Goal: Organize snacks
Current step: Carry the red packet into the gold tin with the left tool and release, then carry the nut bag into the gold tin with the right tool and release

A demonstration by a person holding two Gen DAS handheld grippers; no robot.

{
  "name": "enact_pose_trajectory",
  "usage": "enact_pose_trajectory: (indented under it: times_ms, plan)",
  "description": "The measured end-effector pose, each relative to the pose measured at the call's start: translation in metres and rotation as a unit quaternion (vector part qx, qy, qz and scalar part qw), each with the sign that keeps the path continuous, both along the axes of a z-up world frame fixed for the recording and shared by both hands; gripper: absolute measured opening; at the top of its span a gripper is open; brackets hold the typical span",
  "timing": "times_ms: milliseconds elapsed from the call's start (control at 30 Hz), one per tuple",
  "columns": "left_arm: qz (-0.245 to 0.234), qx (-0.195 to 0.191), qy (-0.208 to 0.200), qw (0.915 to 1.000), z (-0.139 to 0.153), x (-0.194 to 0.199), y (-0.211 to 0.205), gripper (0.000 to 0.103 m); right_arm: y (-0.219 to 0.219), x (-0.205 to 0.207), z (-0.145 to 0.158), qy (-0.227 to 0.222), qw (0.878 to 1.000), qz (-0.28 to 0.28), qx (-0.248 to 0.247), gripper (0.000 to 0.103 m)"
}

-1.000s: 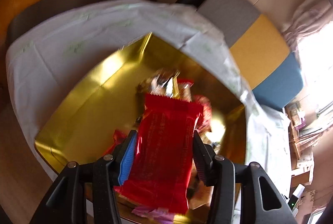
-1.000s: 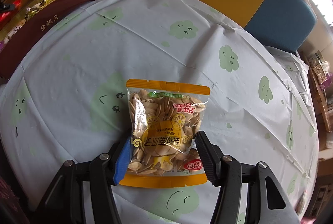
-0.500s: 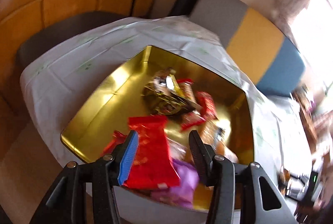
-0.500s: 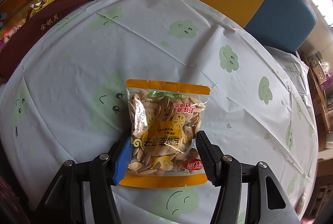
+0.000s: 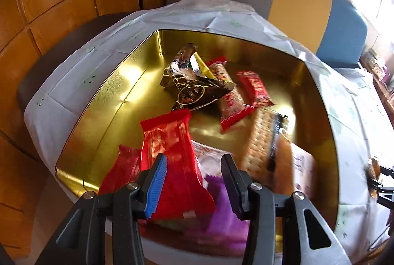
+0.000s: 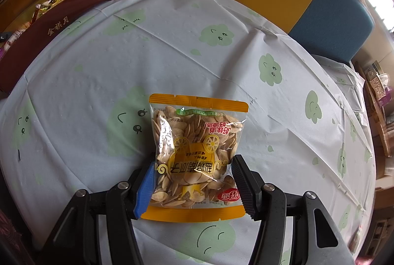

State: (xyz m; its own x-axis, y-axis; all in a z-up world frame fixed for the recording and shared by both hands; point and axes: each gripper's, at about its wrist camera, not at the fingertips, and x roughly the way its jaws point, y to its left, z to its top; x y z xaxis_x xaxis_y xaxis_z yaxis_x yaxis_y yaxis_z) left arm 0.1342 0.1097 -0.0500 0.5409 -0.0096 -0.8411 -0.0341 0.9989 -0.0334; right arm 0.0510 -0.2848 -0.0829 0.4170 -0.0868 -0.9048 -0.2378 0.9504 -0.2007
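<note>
While most of the snacks already lie inside the gold box (image 5: pixel 110 83), the job is not finished yet. Inside the gold box I count a dark pointed bag (image 5: pixel 194 92), two small red bars (image 5: pixel 256 90), a cracker pack (image 5: pixel 258 142), a purple pack (image 5: pixel 219 215) and a big red packet (image 5: pixel 172 161). The big red packet rests at the near end of the gold box, on top of other packs.

The left gripper (image 5: pixel 194 181) hangs just over that near end. Its fingers are apart and closing a bit, with the tail of the big red packet between them. The blue finger (image 5: pixel 156 186) looks close to the wrapper, but the other one does not touch it, so I think the packet is let go.

One snack is left outside. The seed bag (image 6: pixel 197 151) sits on the tablecloth (image 6: pixel 98 68), well away from the gold box, which shows at the far left edge in the right camera. The right gripper (image 6: pixel 194 188) has its fingers clamped on the sides of the seed bag. I think this bag goes into the gold box next.
</note>
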Motion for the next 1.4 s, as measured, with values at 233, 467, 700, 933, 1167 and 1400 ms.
enact_pose_trajectory:
  times_ms: [233, 467, 700, 933, 1167, 1400]
  plan:
    - [0.022, 0.013, -0.037, 0.9990, 0.010, -0.014, -0.002, 0.046, -0.002, 0.001, 0.001, 0.000, 1.000, -0.003, 0.003, 0.060]
    - [0.017, -0.020, -0.059, 0.9979, 0.027, -0.039, -0.005, 0.046, 0.000, -0.001, 0.000, -0.006, 1.000, 0.000, -0.005, 0.060]
    - [0.012, -0.015, -0.076, 0.9969, 0.038, -0.056, -0.008, 0.046, 0.002, -0.004, 0.000, -0.006, 1.000, -0.004, -0.004, 0.059]
    - [0.016, -0.019, -0.078, 0.9967, 0.042, -0.068, 0.003, 0.046, -0.006, 0.002, 0.001, 0.008, 0.999, -0.030, 0.017, 0.059]
    - [0.023, -0.026, -0.078, 0.9964, 0.039, -0.073, 0.015, 0.046, -0.006, 0.010, 0.001, 0.019, 0.997, -0.068, 0.011, 0.059]
    - [0.042, -0.028, -0.084, 0.9952, 0.037, -0.073, 0.026, 0.046, 0.001, 0.015, 0.000, 0.015, 0.995, -0.097, -0.010, 0.057]
